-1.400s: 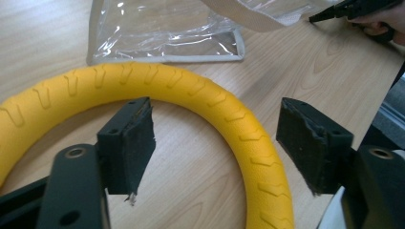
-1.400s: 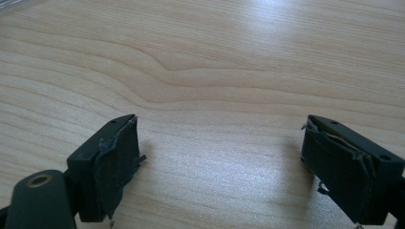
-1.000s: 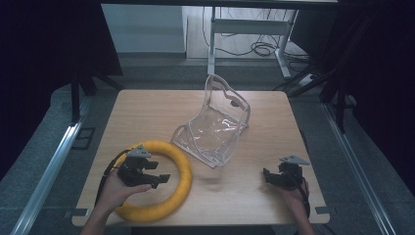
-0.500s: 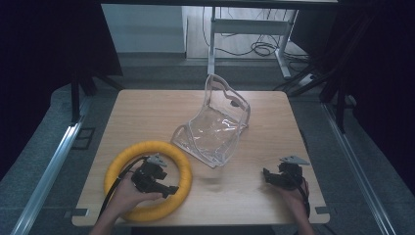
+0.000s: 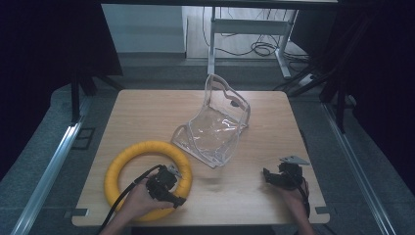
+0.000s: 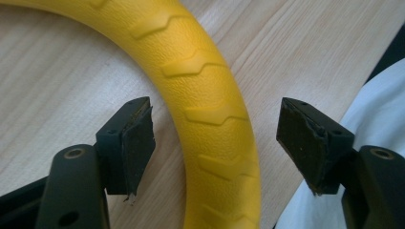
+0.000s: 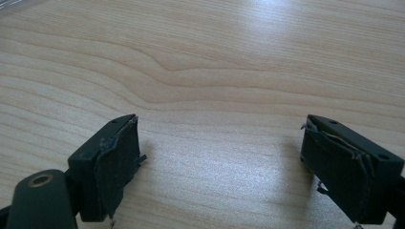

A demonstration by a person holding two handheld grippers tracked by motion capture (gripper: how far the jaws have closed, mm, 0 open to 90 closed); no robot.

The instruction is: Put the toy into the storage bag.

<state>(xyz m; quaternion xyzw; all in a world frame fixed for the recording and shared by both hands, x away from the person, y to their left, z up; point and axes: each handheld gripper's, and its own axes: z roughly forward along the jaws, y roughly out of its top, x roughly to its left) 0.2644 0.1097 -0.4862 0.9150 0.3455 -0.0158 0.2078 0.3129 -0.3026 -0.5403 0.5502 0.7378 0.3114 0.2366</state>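
Observation:
A yellow ribbed ring (image 5: 142, 149) lies flat on the front left of the wooden table (image 5: 147, 112). My left gripper (image 5: 172, 196) hangs over the ring's near right arc, held by a hand. In the left gripper view its jaws stand wide apart astride the ring (image 6: 205, 86), and neither pad (image 6: 138, 143) touches it. A clear plastic pouch (image 5: 213, 125) stands open at the table's middle. At the front right, my right gripper (image 5: 268, 177) rests low over bare wood. Its jaws are open with nothing between them (image 7: 219, 157).
White cloth (image 6: 372, 95) shows past the table's near edge in the left gripper view. A metal desk frame and cables (image 5: 254, 46) stand on the floor behind the table. Metal rails (image 5: 49, 166) run along both sides.
My left gripper has moved right and toward the front edge, from the ring's left part to its near right arc, and sunk lower. The right gripper has stayed put.

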